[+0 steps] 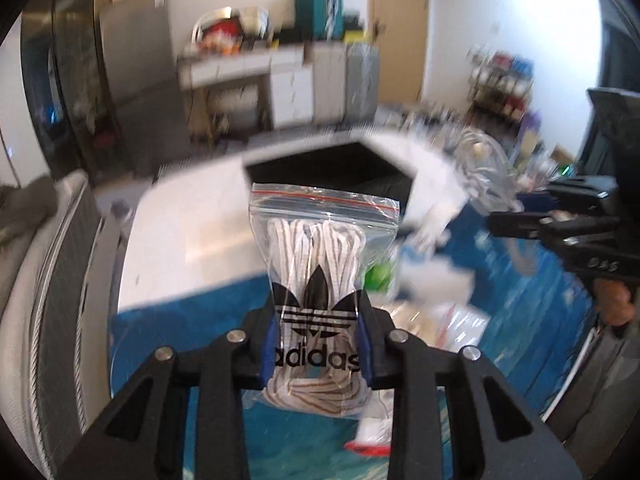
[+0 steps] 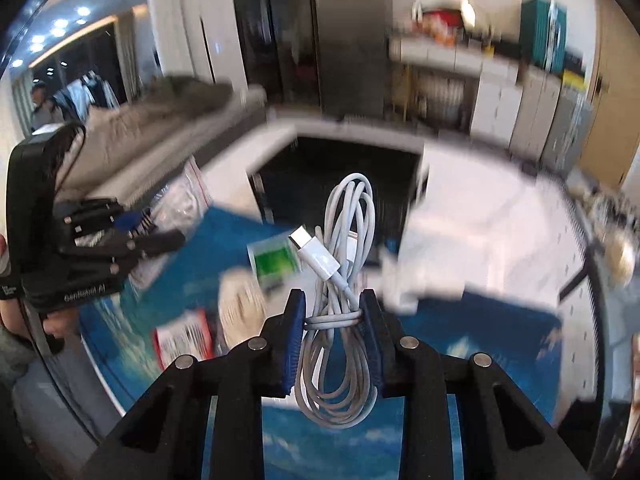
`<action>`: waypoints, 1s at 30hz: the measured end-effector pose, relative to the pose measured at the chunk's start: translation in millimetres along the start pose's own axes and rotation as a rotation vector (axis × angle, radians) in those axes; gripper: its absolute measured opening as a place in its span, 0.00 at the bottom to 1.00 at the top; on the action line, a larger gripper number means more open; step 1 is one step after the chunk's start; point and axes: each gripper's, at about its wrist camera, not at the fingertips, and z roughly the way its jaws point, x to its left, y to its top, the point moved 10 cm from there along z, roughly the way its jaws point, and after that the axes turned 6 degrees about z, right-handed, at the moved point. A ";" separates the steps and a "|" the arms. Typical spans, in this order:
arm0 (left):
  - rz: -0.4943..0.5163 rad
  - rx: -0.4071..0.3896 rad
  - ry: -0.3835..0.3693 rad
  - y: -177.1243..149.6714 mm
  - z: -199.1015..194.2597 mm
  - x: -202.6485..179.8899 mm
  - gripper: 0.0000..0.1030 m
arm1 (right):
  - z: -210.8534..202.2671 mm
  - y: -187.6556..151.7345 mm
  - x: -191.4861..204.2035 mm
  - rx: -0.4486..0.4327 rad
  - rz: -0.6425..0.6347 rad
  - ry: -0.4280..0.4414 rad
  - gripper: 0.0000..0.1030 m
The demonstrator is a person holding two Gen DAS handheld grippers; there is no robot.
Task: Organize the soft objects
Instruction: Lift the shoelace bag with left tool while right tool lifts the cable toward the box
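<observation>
Left wrist view
Left gripper (image 1: 318,344): its blue pads pinch the lower half of a zip bag of laces (image 1: 320,280), one pad on each side edge, the bag standing upright between the fingers.
Where the bag is: lifted clear of the blue mat (image 1: 168,344), in front of the black bin (image 1: 332,168) that sits on the white table (image 1: 192,236).
How it should handle: light and limp, I judge; the plastic film looks slick, and the bundle of white laces inside gives the pads something bulky to bite (the printed logo sits right at the pinch line). The sealed top flops free, so a hold on the lace bundle seems safer than one on the empty film.
Other tool: the right gripper (image 1: 516,224) enters from the right edge, carrying something pale and blurred.

Right wrist view
Right gripper (image 2: 333,316): fingers pressed in on a coiled white cable (image 2: 344,240), caught at its wrapped waist.
Where the cable is: held above the mat, loops hanging below the pads and rising above them, the plug end (image 2: 316,256) tipped left; the black bin (image 2: 340,176) lies just beyond.
How it should handle: light, springy, smooth-skinned; the wrapped waist is the natural hold (loose loops would slide apart).
Left on the mat: a green packet (image 2: 276,260), a red-edged packet (image 2: 184,340) and a pale soft item (image 2: 240,308), all blurred.
Other tool: the left gripper (image 2: 160,240) at left, its bag partly visible.
</observation>
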 end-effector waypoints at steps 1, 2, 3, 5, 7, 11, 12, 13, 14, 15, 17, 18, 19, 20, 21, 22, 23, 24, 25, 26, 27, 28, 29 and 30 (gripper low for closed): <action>0.014 -0.046 0.003 5.0 -7.7 -2.3 0.29 | -3.8 5.3 4.1 -0.034 -0.005 -0.001 0.27; 0.035 -0.102 0.026 10.3 -17.3 -4.1 0.30 | -13.2 11.4 7.8 -0.086 -0.008 0.002 0.27; 0.049 -0.135 0.040 12.4 -22.8 -3.8 0.30 | -17.7 15.5 12.0 -0.120 -0.010 0.008 0.27; 0.056 -0.197 0.043 15.6 -34.3 -4.2 0.30 | -35.4 21.4 17.2 -0.204 -0.019 0.017 0.27; 0.036 -0.240 0.024 17.8 -41.5 -5.2 0.30 | -43.4 27.2 23.6 -0.283 -0.015 0.026 0.27; 0.022 -0.297 0.023 25.4 -53.3 -8.3 0.30 | -61.2 23.2 33.1 -0.353 0.011 0.065 0.27; 0.030 -0.307 0.023 29.1 -54.9 -10.2 0.30 | -63.5 23.2 36.1 -0.370 0.007 0.059 0.27; 0.035 -0.314 0.028 32.7 -55.9 -11.0 0.30 | -65.3 23.3 41.1 -0.391 -0.006 0.046 0.27; 0.029 -0.325 0.031 35.6 -58.2 -9.6 0.30 | -64.7 25.8 49.0 -0.406 -0.024 0.037 0.27; 0.024 -0.331 0.029 37.3 -61.3 -8.3 0.30 | -67.5 26.2 52.6 -0.417 -0.037 0.032 0.27; 0.010 -0.351 0.026 48.6 -65.9 -6.2 0.30 | -68.9 31.8 58.8 -0.430 -0.044 0.035 0.27; 0.009 -0.357 0.024 54.5 -66.6 -5.5 0.30 | -70.8 35.6 58.5 -0.439 -0.036 0.037 0.27; 0.009 -0.369 0.021 63.1 -68.5 -5.1 0.30 | -73.2 41.1 58.6 -0.448 -0.033 0.037 0.27; 0.010 -0.382 0.020 70.0 -71.0 -4.4 0.30 | -76.7 42.5 58.5 -0.458 -0.037 0.032 0.27; 0.009 -0.397 0.022 80.5 -73.8 -2.6 0.30 | -79.6 48.9 59.2 -0.471 -0.038 0.026 0.27; 0.001 -0.413 0.025 91.6 -76.9 0.7 0.30 | -83.6 57.9 60.2 -0.488 -0.039 0.025 0.27; -0.009 -0.426 0.026 100.7 -79.5 4.1 0.30 | -87.8 65.5 61.3 -0.498 -0.042 0.024 0.27; -0.023 -0.440 0.025 112.1 -81.7 9.2 0.30 | -93.0 77.0 60.8 -0.517 -0.033 0.022 0.27; -0.032 -0.454 0.027 124.6 -83.6 14.0 0.30 | -97.2 86.1 60.1 -0.530 -0.022 0.020 0.27; -0.036 -0.465 0.031 133.8 -84.6 18.5 0.30 | -101.2 98.7 59.2 -0.547 -0.016 0.019 0.27; -0.042 -0.479 0.035 145.6 -84.8 23.8 0.30 | -105.1 110.8 59.7 -0.563 -0.024 0.017 0.27; -0.046 -0.488 0.035 156.2 -83.0 29.3 0.30 | -109.4 126.8 60.2 -0.585 -0.032 0.008 0.27; -0.049 -0.496 0.037 165.3 -80.6 34.2 0.30 | -110.0 139.5 60.0 -0.597 -0.032 0.006 0.27; -0.058 -0.504 0.045 173.5 -77.0 40.8 0.30 | -109.6 150.6 59.9 -0.603 -0.032 0.010 0.27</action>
